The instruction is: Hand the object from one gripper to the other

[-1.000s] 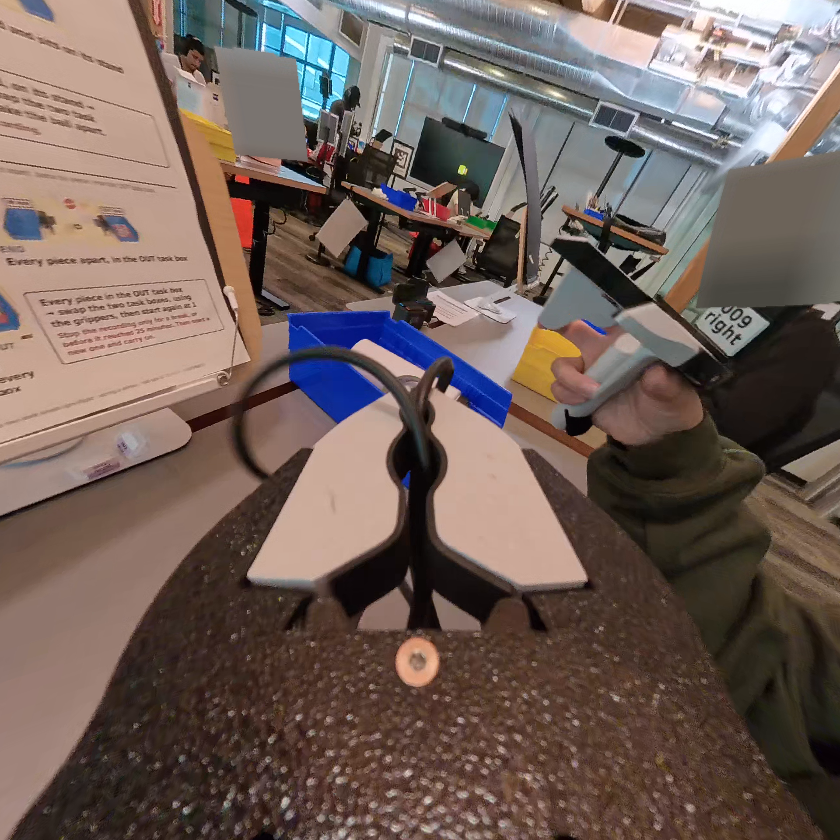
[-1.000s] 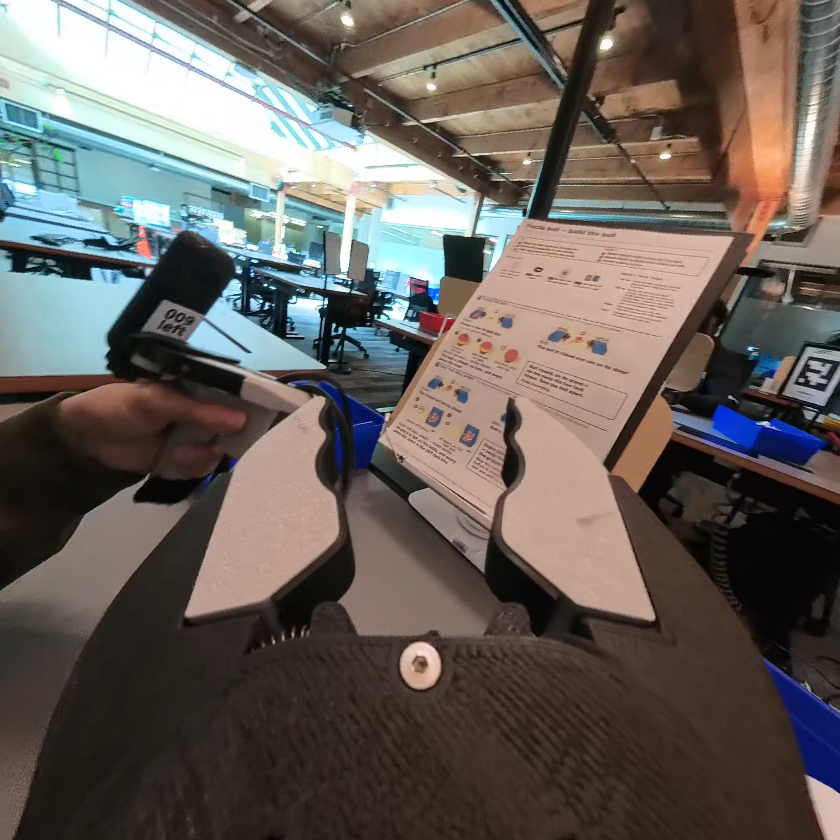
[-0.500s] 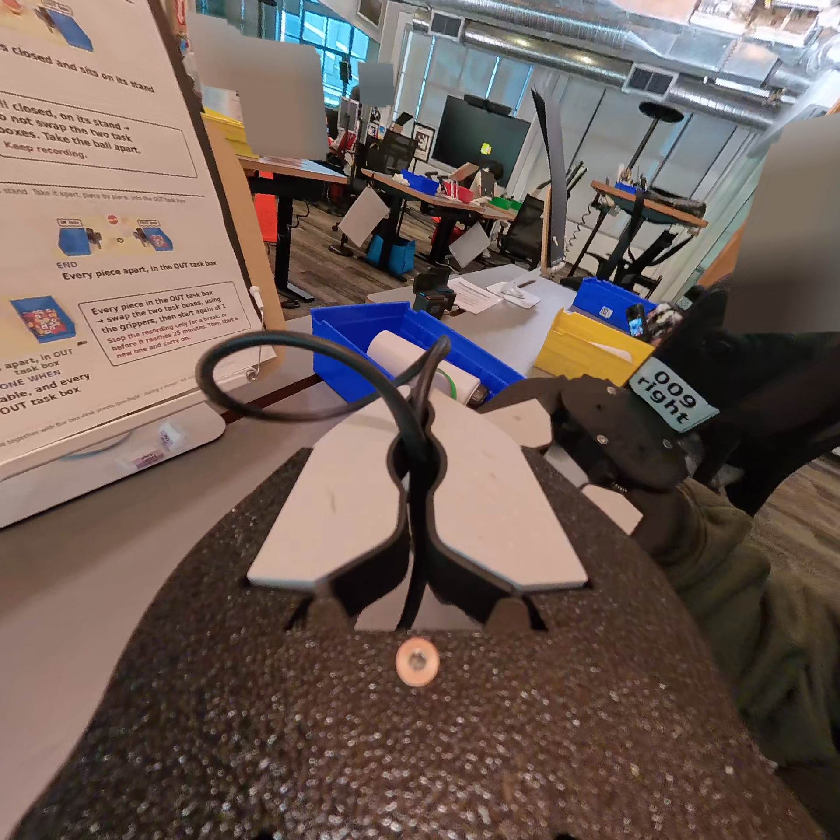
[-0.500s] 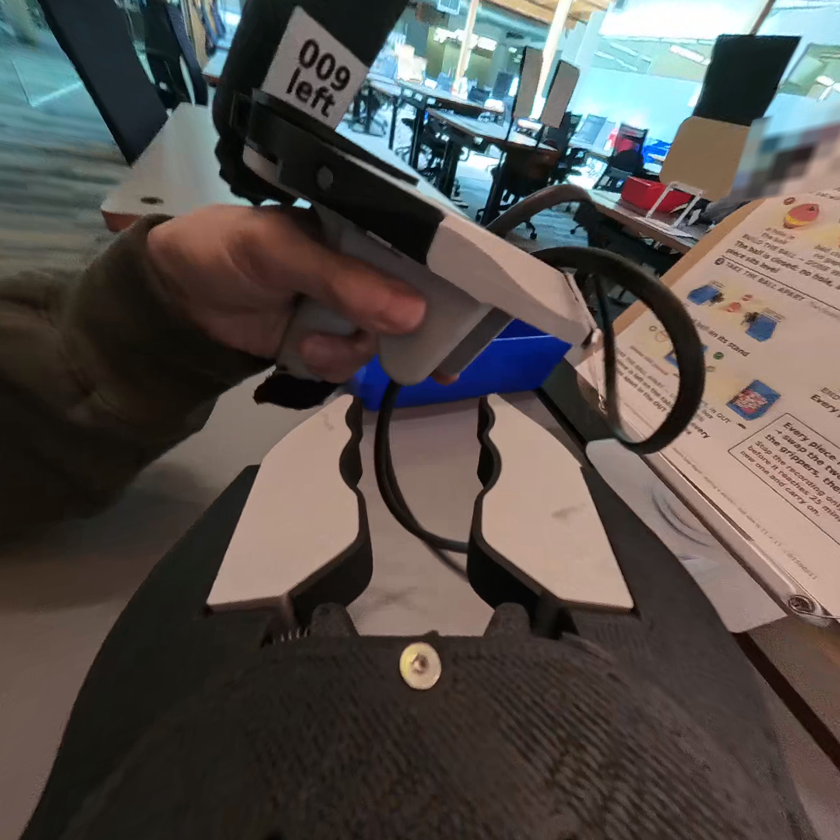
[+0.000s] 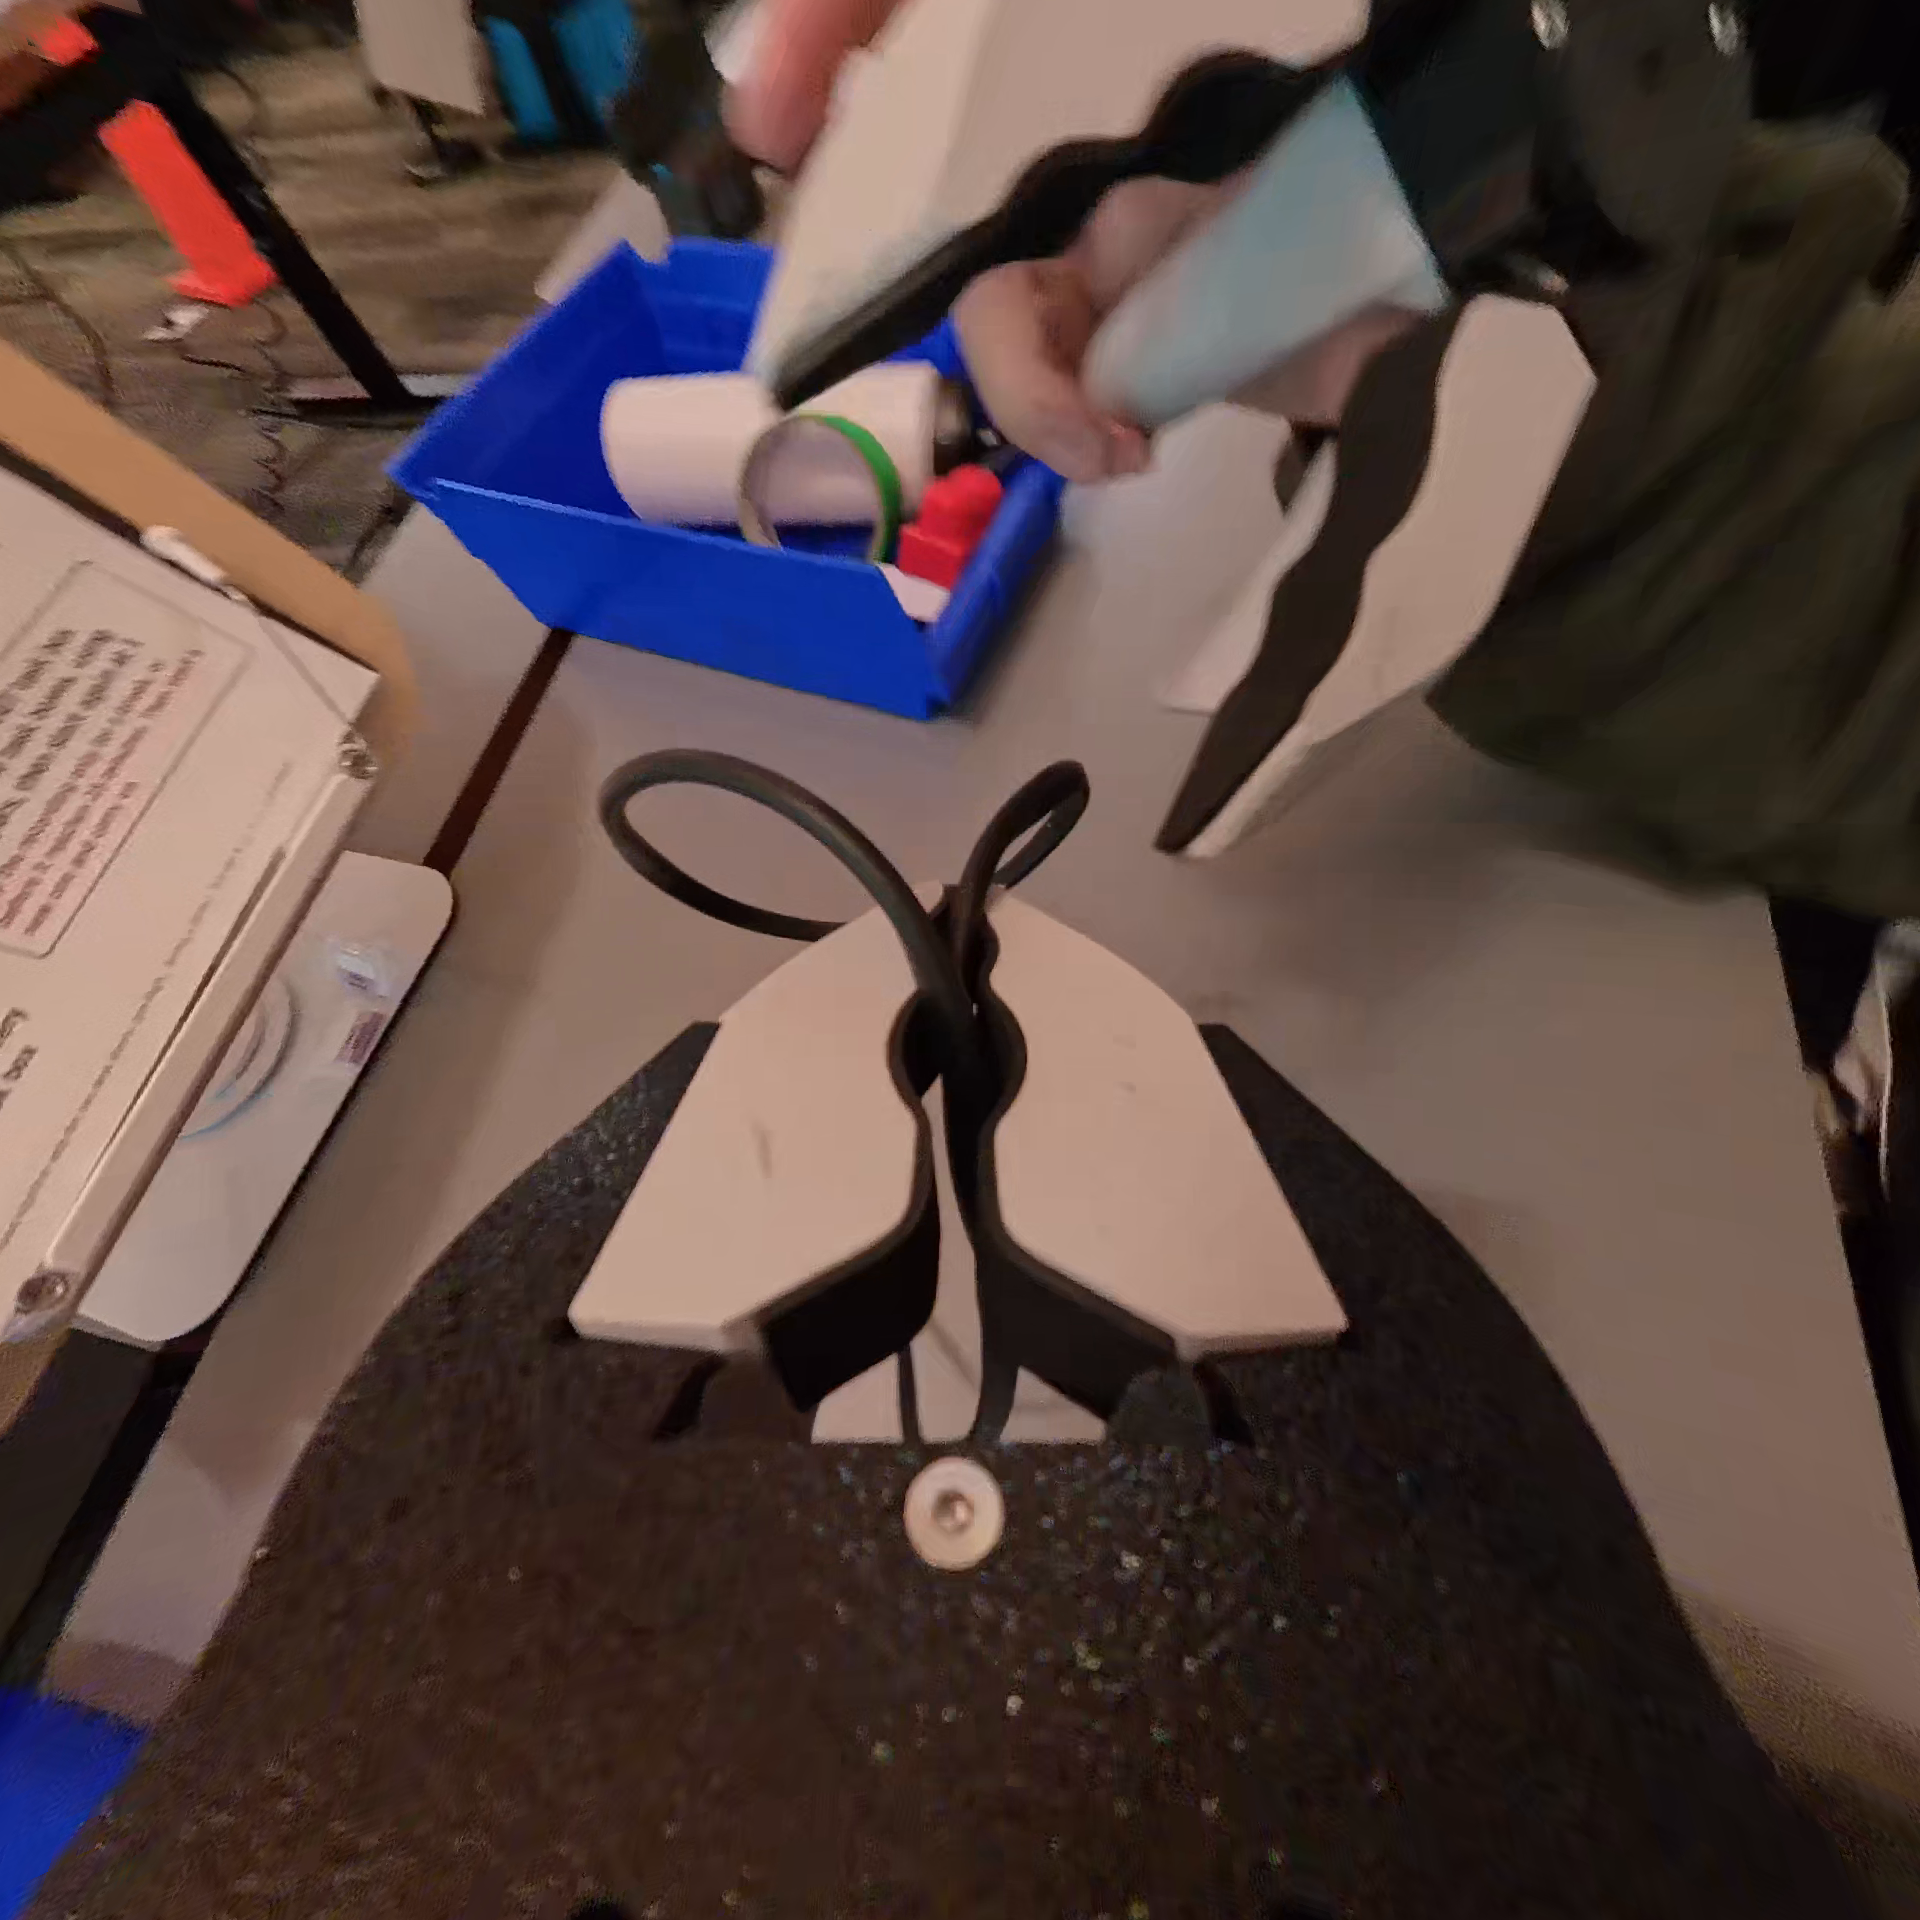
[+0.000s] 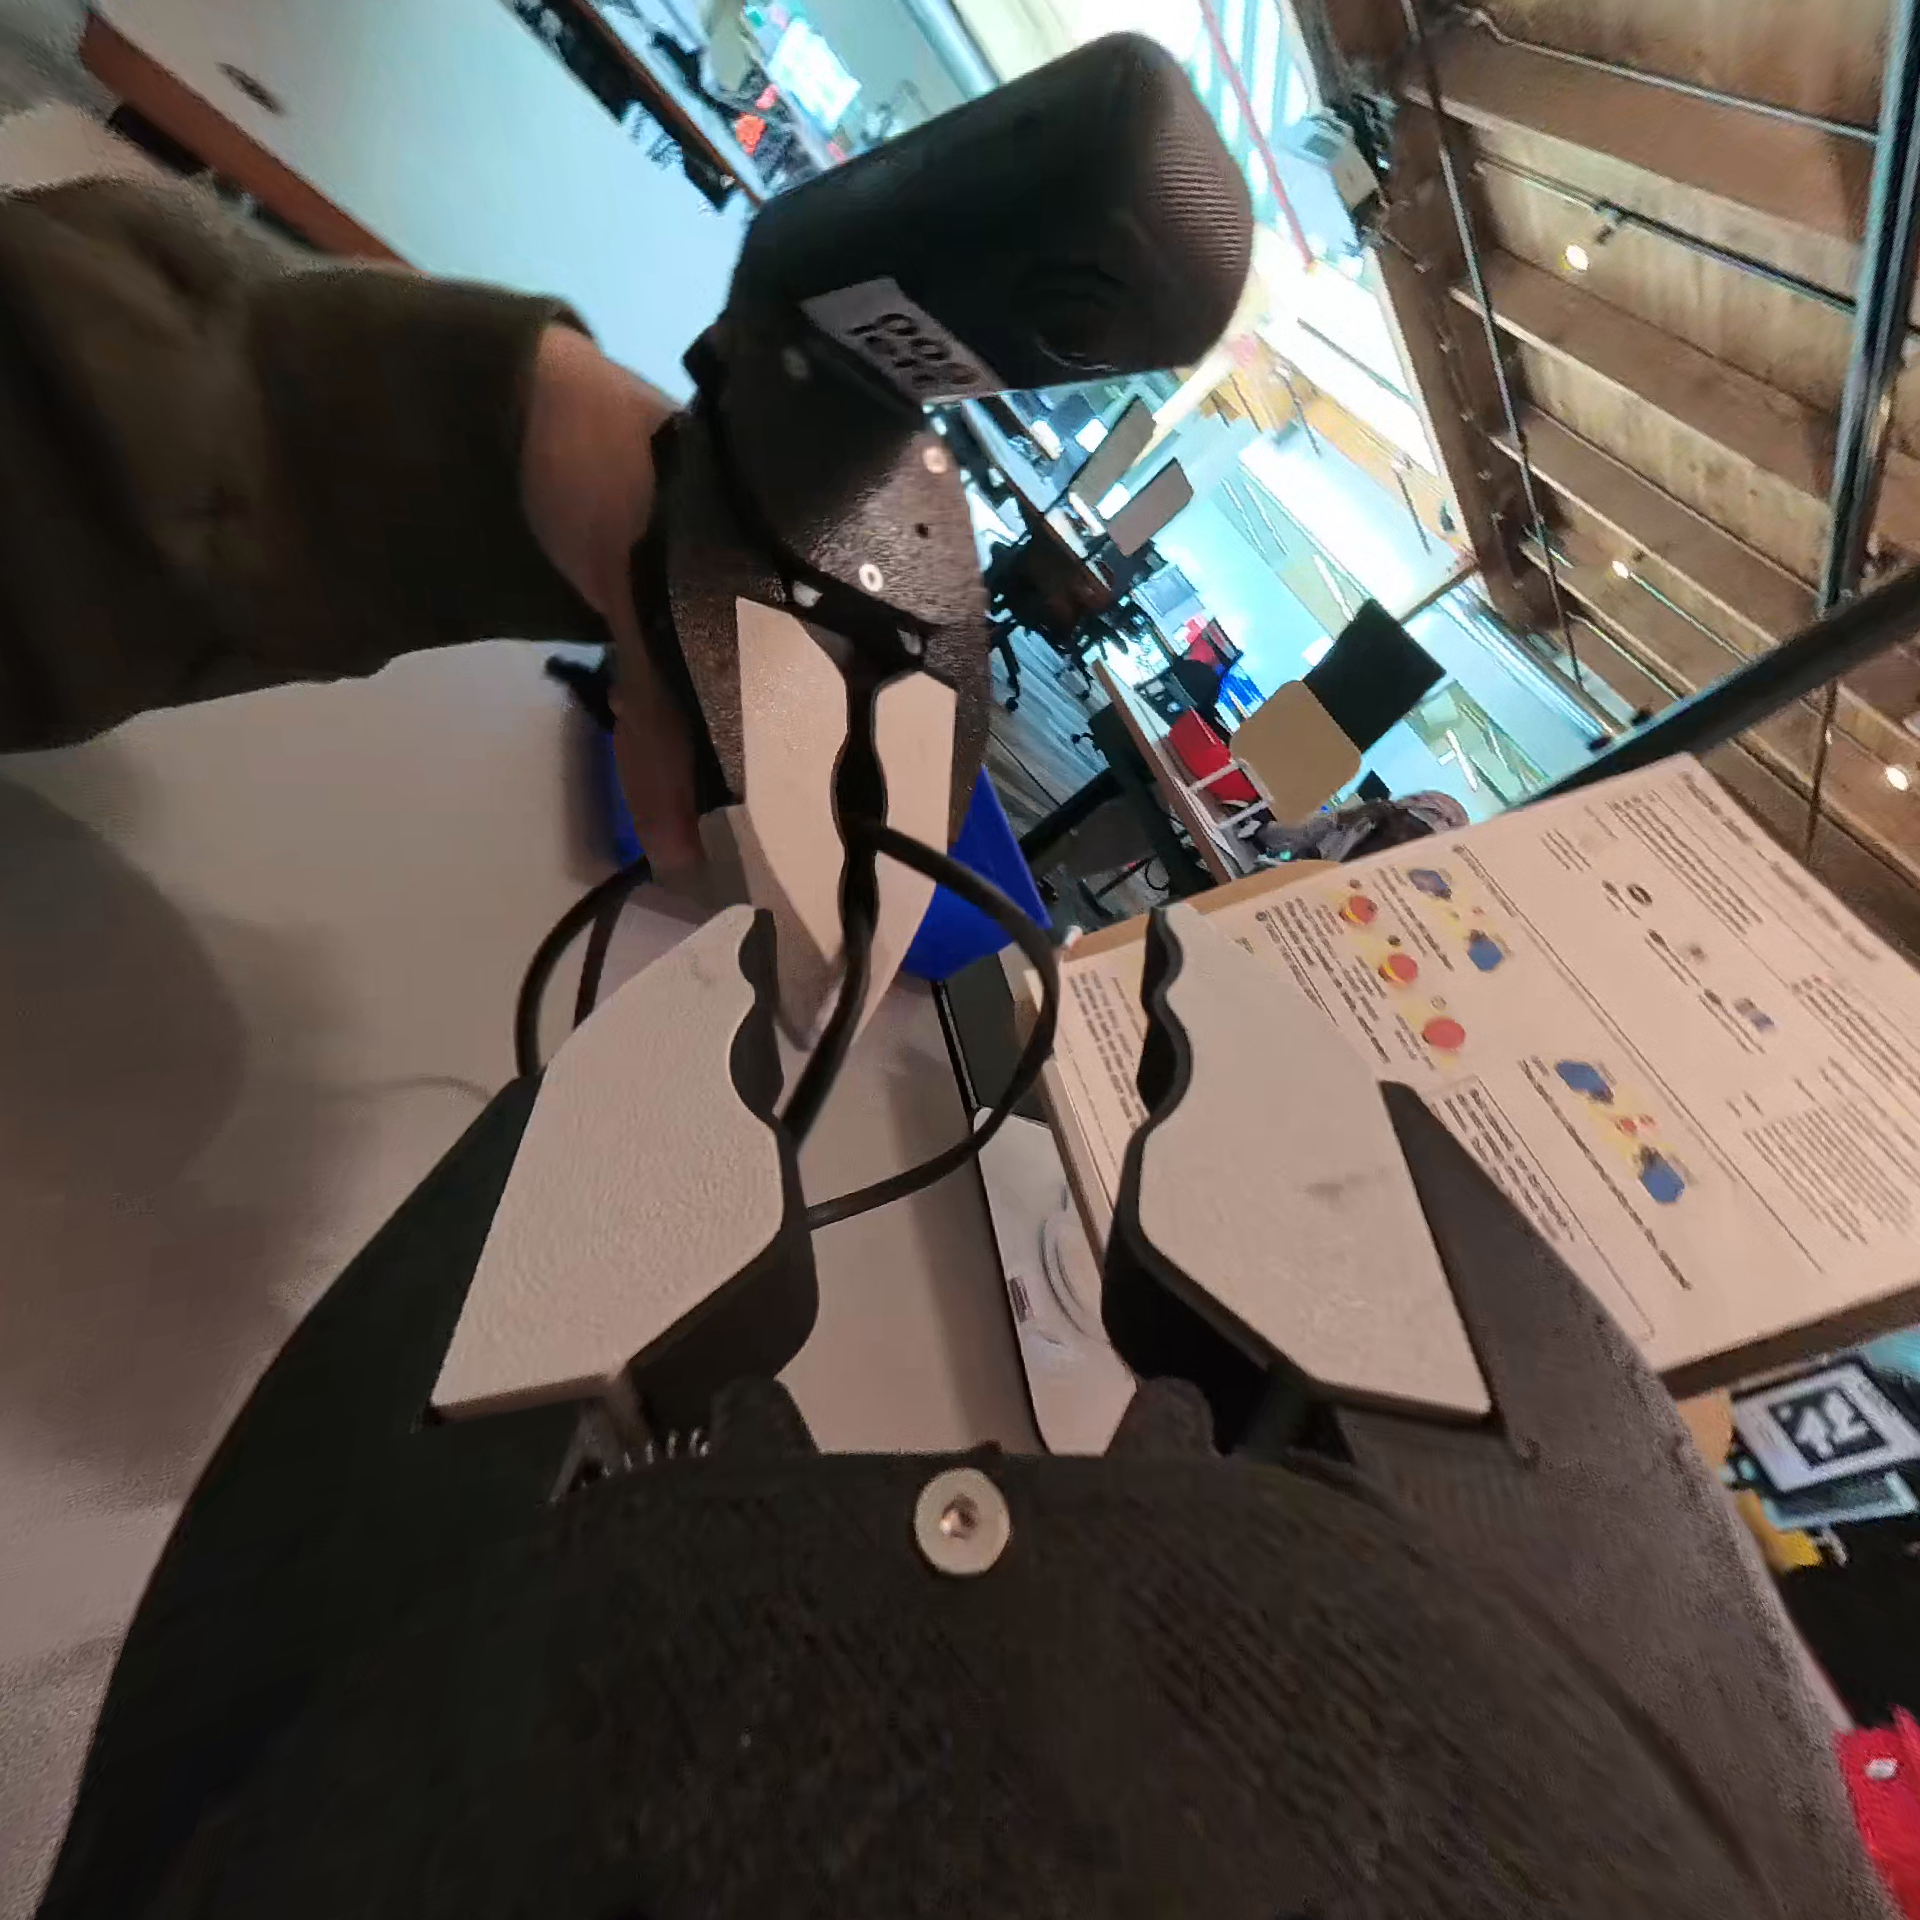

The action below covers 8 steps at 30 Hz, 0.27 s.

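Half a second ago the right claw (image 6: 961, 1049) pointed up at the cord from below the left claw; now both have tipped downward toward the desk (image 5: 1455, 1039), and the right claw has spread wider, with the cord's strands running between its two plates.

Left claw (image 5: 961, 914) is closed, its plates pinching the black cord (image 5: 727, 821) at the notched tips. One large loop of cord bulges out to the left beyond the tips and a smaller loop to the right; two thin strands trail back between the plates toward the screw. In the right wrist view the same cord hangs from the left claw's tips, one strand lying against the inner edge of the right claw's left plate, another curving across the gap toward the right plate.

To do the handover well, I would judge that the right claw should slide forward a little so the strands sit in the notched part of its plates, then close fully before the left claw lets go. The cord is limp and thin, so a grip on only one strand may let the rest slip or swing.

Farther out, a blue bin (image 5: 727, 613) holds white rolls, a green-edged ring and a red block, and an instruction board (image 6: 1507, 1039) stands at the desk's side.
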Available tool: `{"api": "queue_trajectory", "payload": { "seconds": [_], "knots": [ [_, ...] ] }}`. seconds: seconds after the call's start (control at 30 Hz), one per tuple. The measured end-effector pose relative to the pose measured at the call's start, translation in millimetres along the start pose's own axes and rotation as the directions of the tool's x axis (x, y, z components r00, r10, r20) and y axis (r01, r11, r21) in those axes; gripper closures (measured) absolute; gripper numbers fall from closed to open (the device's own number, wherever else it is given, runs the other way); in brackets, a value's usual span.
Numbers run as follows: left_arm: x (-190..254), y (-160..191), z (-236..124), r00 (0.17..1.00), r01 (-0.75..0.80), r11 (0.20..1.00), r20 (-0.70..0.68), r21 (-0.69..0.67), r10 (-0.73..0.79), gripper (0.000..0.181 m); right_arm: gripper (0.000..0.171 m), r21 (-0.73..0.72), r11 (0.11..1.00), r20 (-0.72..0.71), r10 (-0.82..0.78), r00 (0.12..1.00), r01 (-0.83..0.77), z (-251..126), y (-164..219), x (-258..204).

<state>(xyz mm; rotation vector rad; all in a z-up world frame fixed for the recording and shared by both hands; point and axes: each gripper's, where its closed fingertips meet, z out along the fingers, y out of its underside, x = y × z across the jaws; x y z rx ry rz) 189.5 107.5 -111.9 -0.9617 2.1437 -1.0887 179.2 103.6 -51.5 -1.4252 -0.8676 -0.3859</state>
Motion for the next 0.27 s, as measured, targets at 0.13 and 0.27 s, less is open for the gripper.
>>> {"api": "queue_trajectory", "payload": {
  "seconds": [0.13,0.27],
  "knots": [
    [13,13,4,0.994,-0.112,0.987,-0.023,-0.119,0.11,0.181,0.107,-0.082,0.99,0.113,-0.104,0.988,0.114,9,11,-25],
    [16,20,8,0.987,-0.16,0.972,-0.042,-0.17,0.156,0.181,0.12,-0.135,0.986,0.185,-0.075,0.98,0.101,10,26,-35]
  ]
}}
